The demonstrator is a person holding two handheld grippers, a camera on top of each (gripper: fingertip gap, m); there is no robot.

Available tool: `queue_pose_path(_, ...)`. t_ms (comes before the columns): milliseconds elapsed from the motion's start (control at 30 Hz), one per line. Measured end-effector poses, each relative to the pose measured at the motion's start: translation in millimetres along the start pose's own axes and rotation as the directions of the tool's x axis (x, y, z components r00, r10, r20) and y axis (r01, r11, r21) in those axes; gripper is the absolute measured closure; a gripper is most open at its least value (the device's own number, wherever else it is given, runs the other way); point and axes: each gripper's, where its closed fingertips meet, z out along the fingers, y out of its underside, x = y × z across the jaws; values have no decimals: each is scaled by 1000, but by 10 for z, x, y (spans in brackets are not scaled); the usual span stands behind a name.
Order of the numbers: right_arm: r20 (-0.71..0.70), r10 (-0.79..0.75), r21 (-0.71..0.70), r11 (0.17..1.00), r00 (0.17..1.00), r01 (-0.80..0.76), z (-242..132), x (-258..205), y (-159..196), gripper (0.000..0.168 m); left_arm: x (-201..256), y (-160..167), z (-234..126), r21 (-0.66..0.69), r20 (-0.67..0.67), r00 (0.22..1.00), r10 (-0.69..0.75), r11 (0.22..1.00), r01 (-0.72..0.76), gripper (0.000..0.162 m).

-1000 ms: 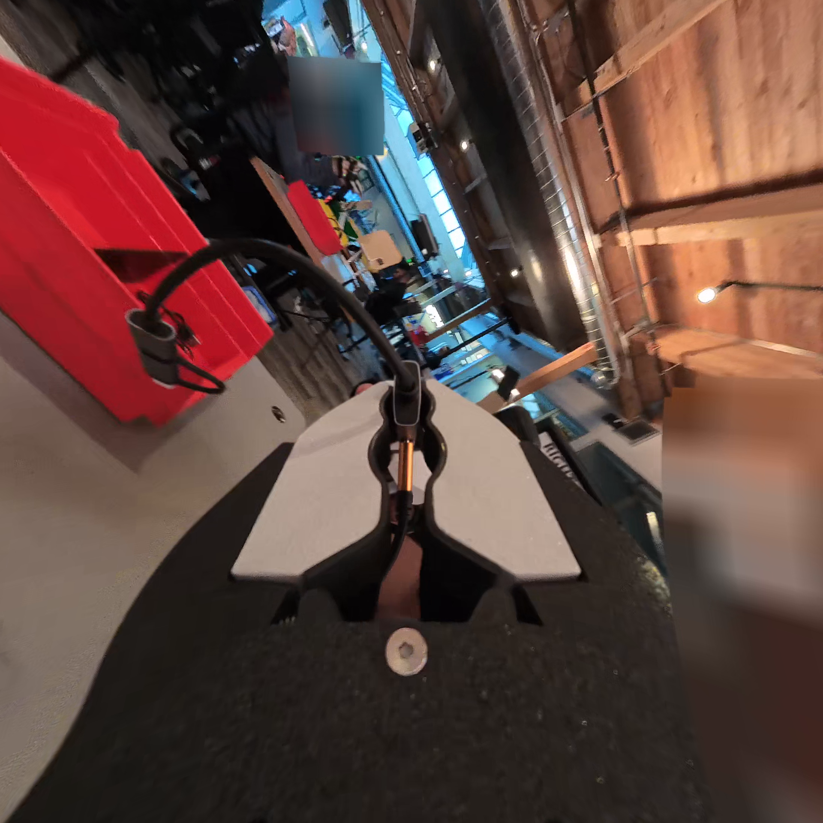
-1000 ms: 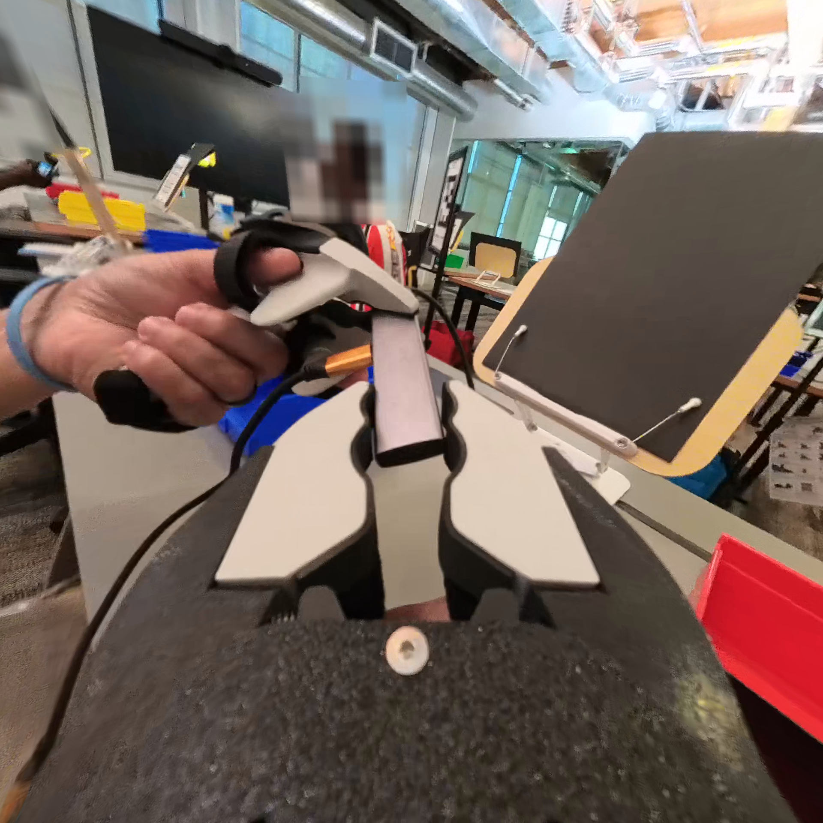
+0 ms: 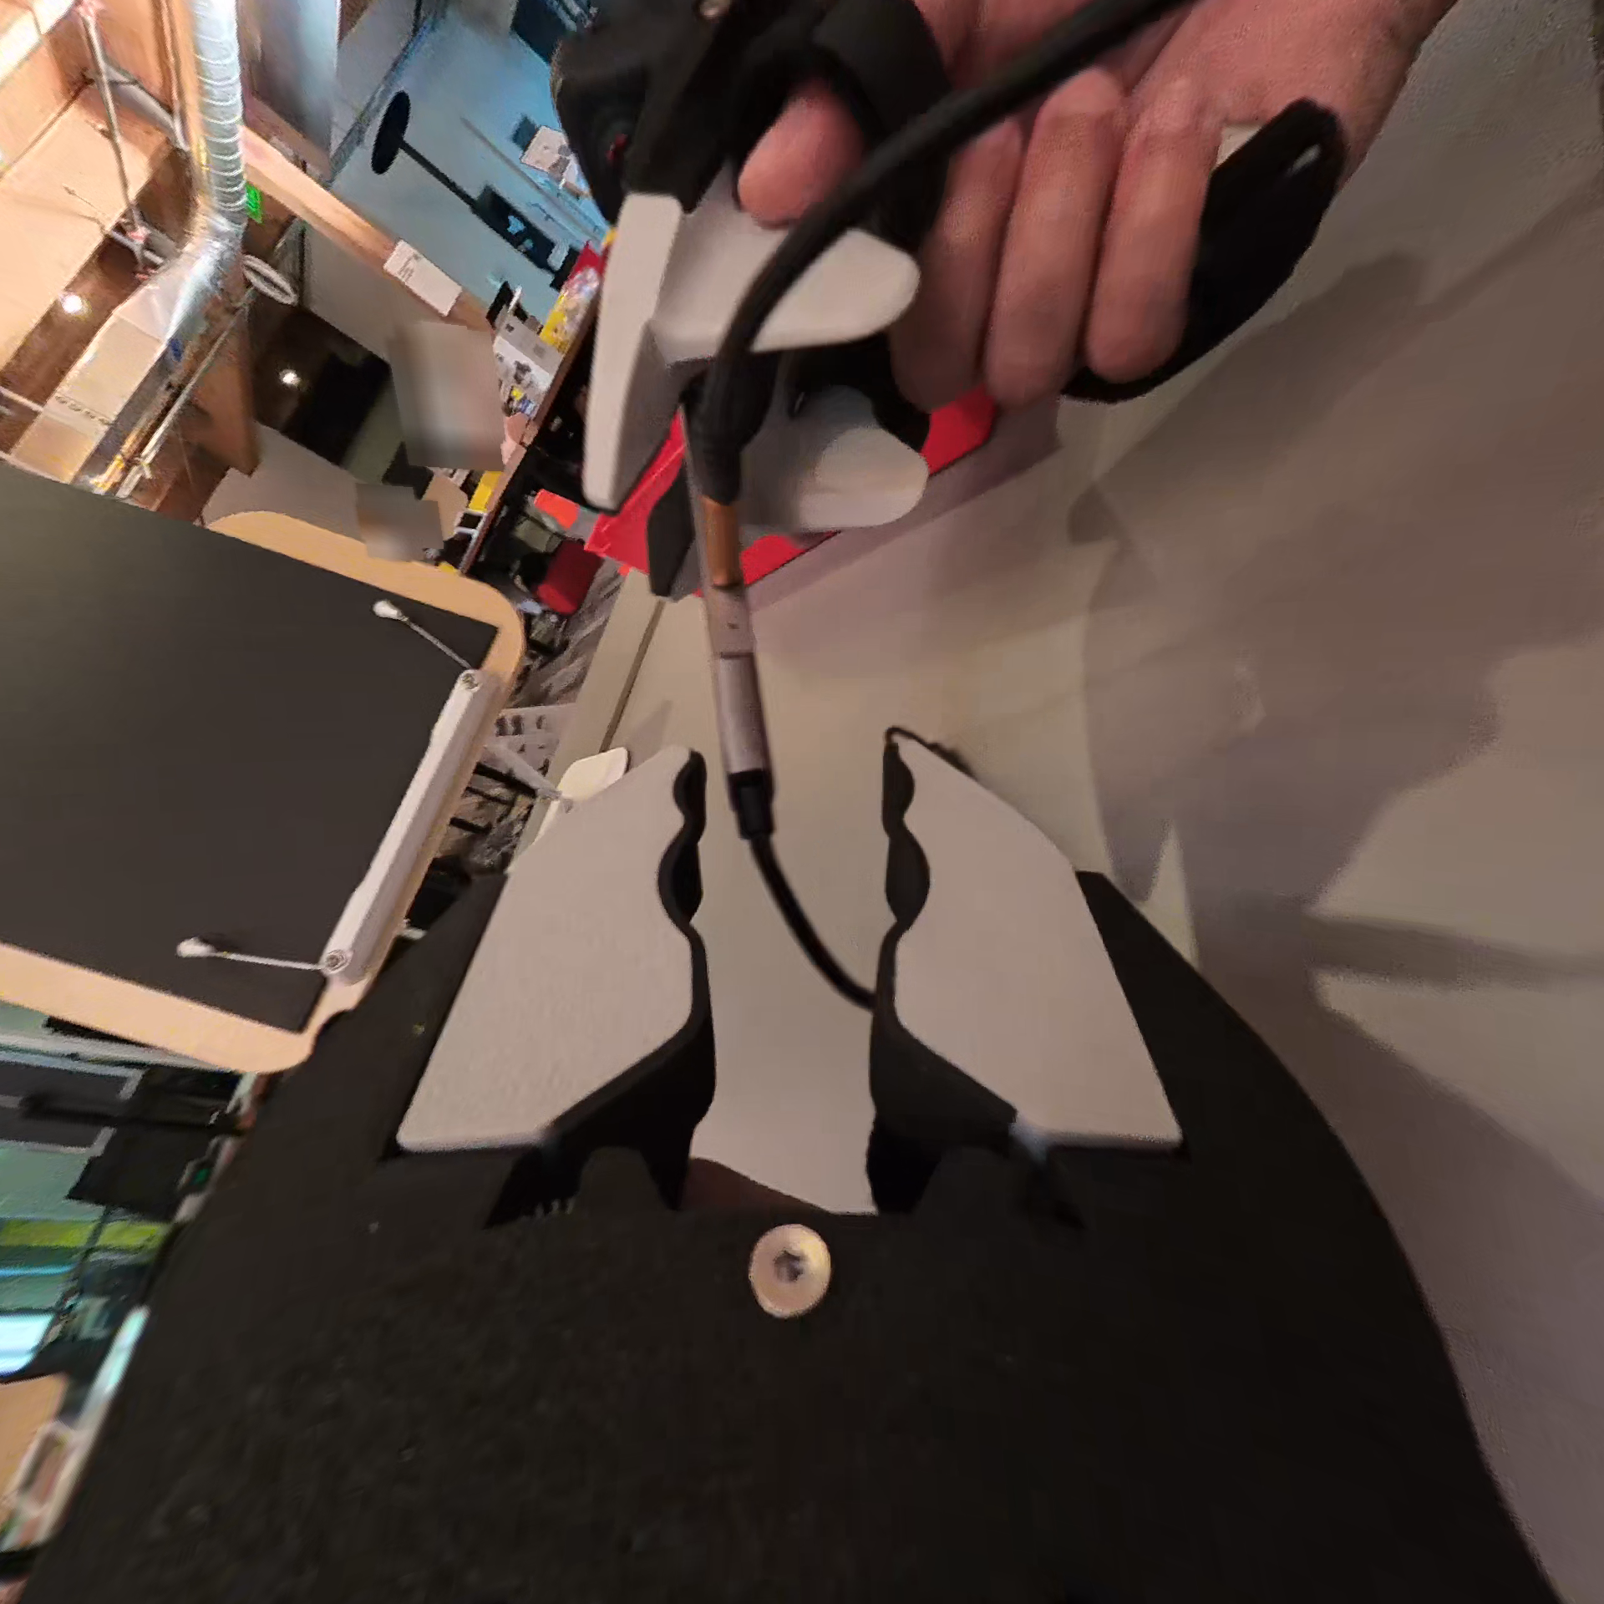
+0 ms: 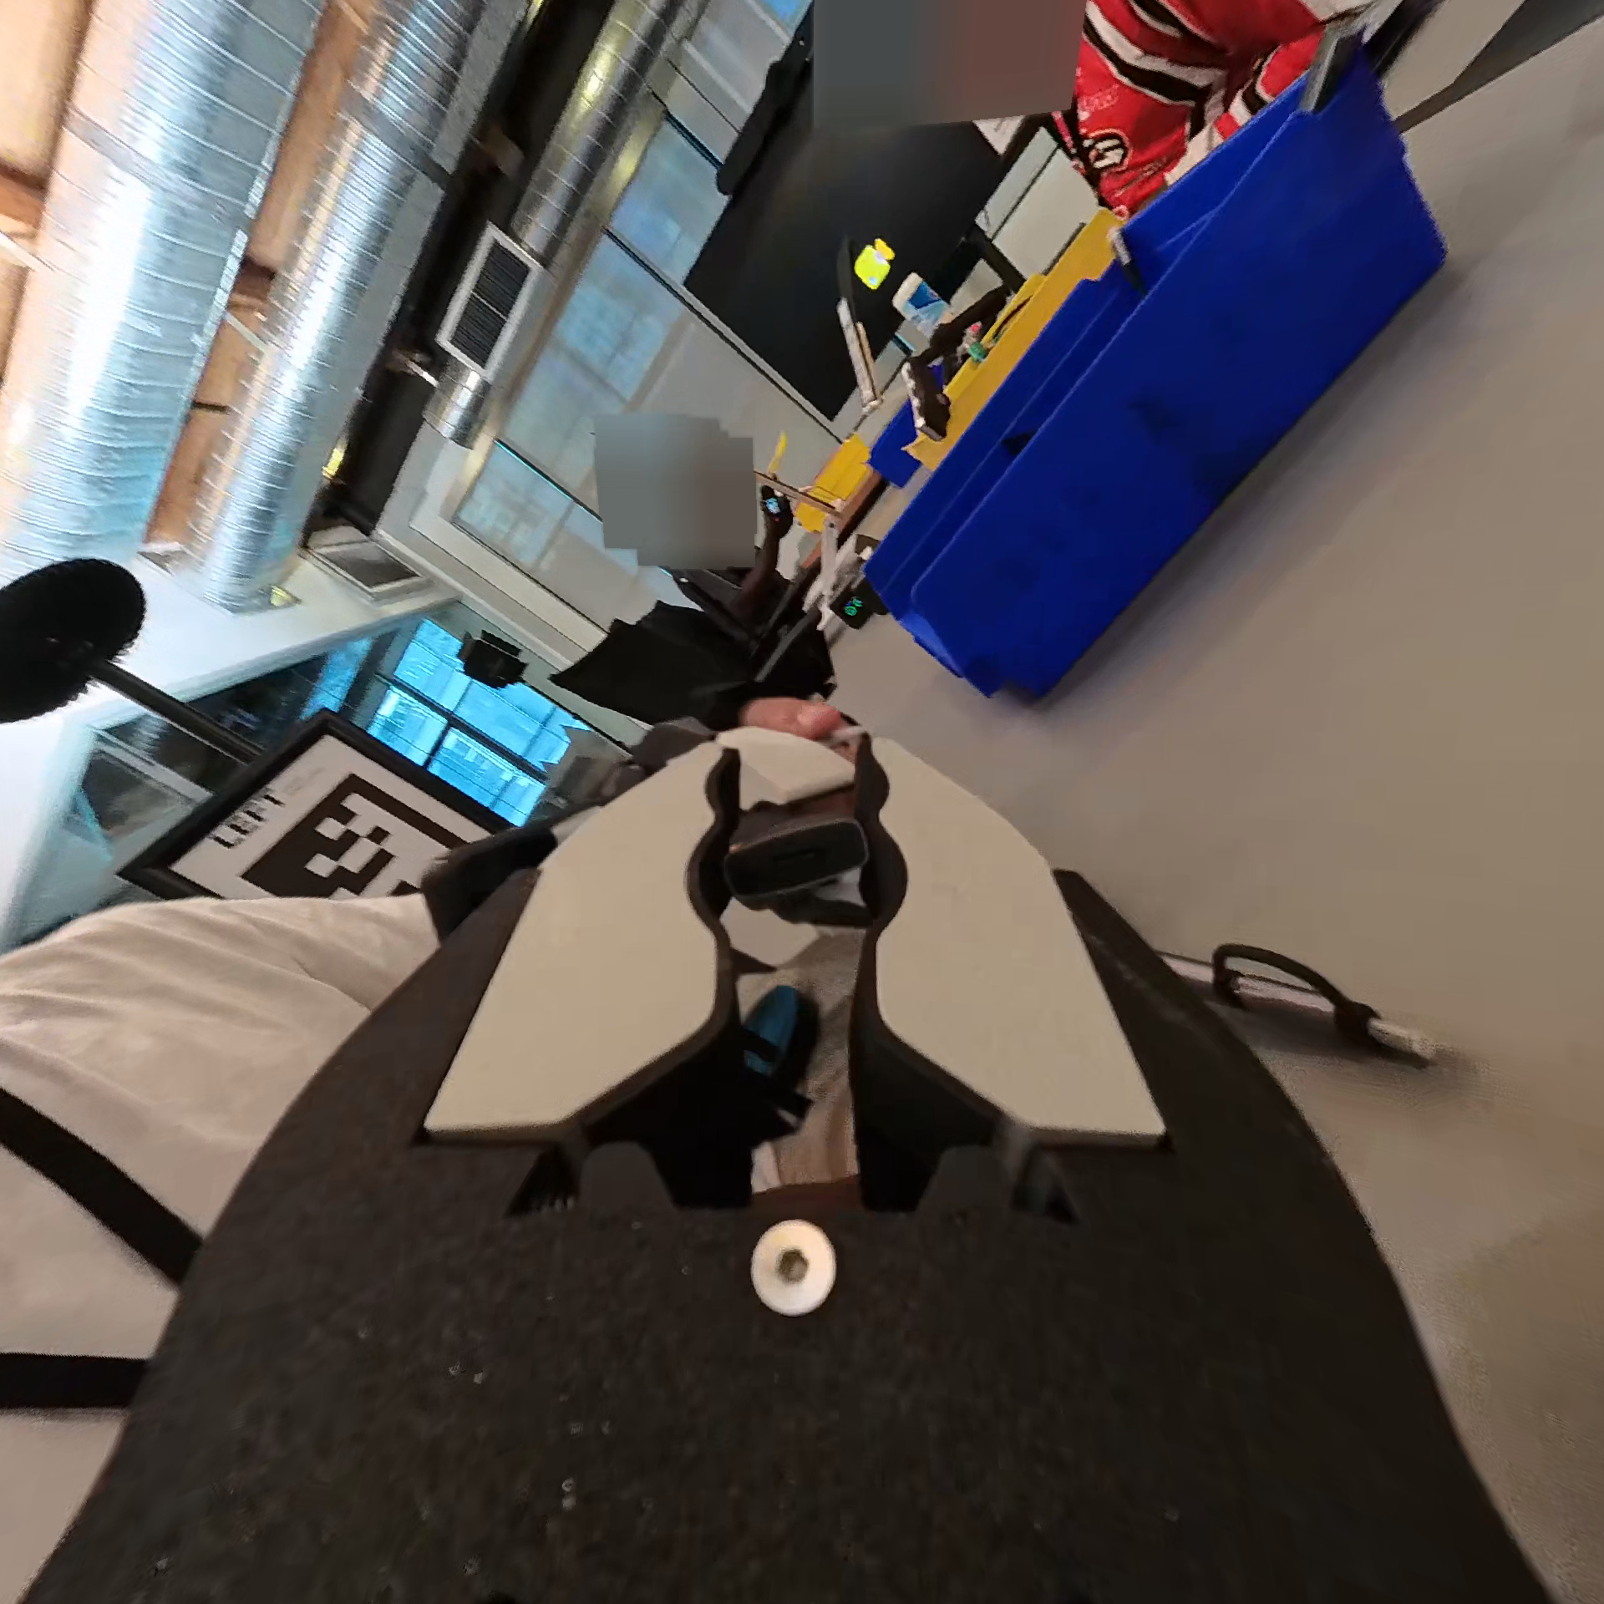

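L gripper (image 3: pixel 790 877) jaws wide apart, nothing between the pads, tilted sideways. R gripper (image 4: pixel 794 855) jaws closed down on a small dark block near the tips; in L view it shows farther off, gripped by a hand (image 3: pixel 1085 200) w/ fingers curled round the handle, index through the trigger loop.

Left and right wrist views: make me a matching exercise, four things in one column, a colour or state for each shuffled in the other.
1. left tongs
2. right tongs
3. bins
4. board

A. blue
B. open
C. black with a tan rim
D. shut on the cable

Pairs: 1-B, 2-D, 3-A, 4-C
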Motion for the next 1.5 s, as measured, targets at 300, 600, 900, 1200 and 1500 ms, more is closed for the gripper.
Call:
queue_pose_path(300, 212, 262, -35, 965, 942, -261, 180, -85, 222, 144, -56, -185, -56, 101, 84, 994, 75, 991, -83, 132)
queue_pose_path(600, 258, 283, -67, 959, 924, -275, 204, -102, 294, 144, -35, -305, -102, 178, 58, 998, -9, 984, -1, 153)
queue_pose_path(900, 2, 15, 7, 1000, 1000, -15, 98, 166, 109, 127, -214, -75, -22, -25, 158, 979, 129, 992, -127, 153)
queue_pose_path(1200, -457, -641, -262, 760, 617, 595, 21, 145, 78, 132, -480, 532, 28, -334, 252, 939, 235, 932, -143, 153)
queue_pose_path(1500, -520, -652, -370, 754, 551, 543, 296, 355, 287, 142, -357, 448, 95, -332, 231, 930, 287, 921, -202, 153)
